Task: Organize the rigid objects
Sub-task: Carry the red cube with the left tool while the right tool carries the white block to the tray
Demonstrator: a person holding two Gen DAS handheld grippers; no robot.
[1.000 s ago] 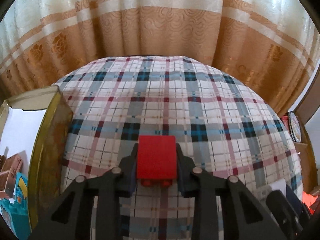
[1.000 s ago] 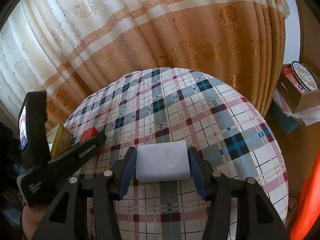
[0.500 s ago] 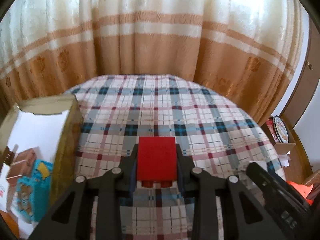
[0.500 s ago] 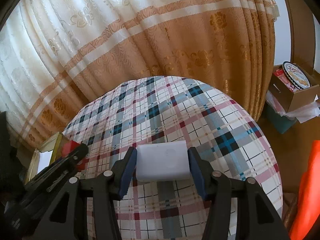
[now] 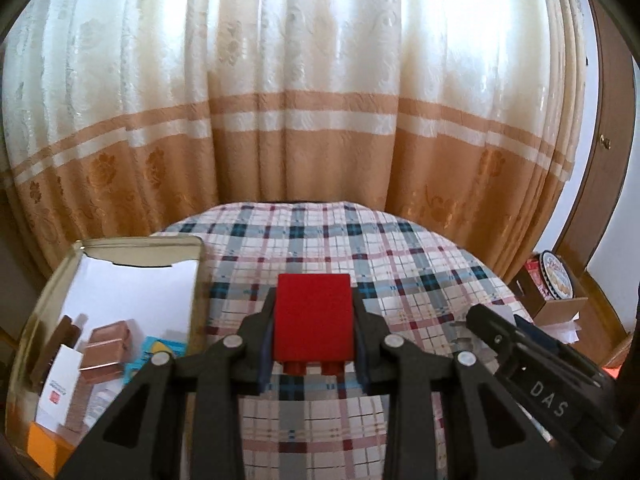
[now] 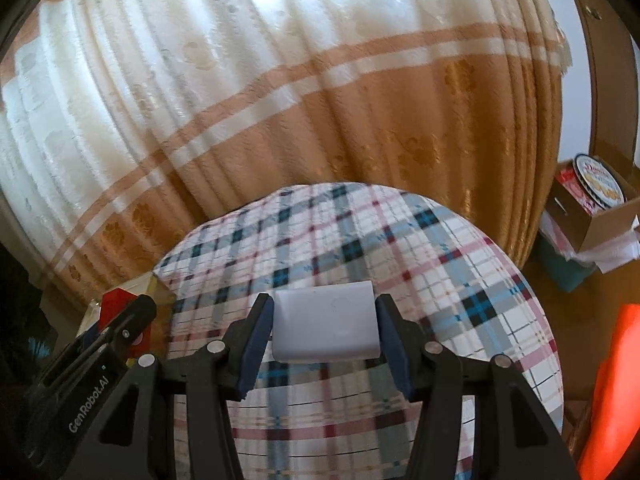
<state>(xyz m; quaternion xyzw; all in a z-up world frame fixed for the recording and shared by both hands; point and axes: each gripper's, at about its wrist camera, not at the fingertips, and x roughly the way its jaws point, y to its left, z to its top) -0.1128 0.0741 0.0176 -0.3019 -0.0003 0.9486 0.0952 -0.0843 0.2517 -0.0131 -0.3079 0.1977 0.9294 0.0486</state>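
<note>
My left gripper [image 5: 313, 320] is shut on a red toy brick [image 5: 313, 316] and holds it above the plaid tablecloth [image 5: 360, 248], just right of an open gold tin box [image 5: 120, 242]. The tin holds copper-coloured boxes [image 5: 106, 350], a white card, a blue pack and an orange box. My right gripper [image 6: 325, 330] is shut on a white rectangular block [image 6: 326, 328] and holds it above the cloth. The left gripper with the red brick [image 6: 116, 306] shows at the left of the right wrist view; the right gripper [image 5: 532, 364] shows at the lower right of the left wrist view.
A cream and orange curtain [image 5: 304, 120] hangs close behind the round table. A cardboard box with a round biscuit tin [image 6: 596, 184] stands on the floor at the right, near a wooden door. Something orange [image 6: 616, 380] lies at the far right edge.
Both grippers have risen and pulled back from the table, still holding their objects. More of the tin box's inside and the curtain now shows.
</note>
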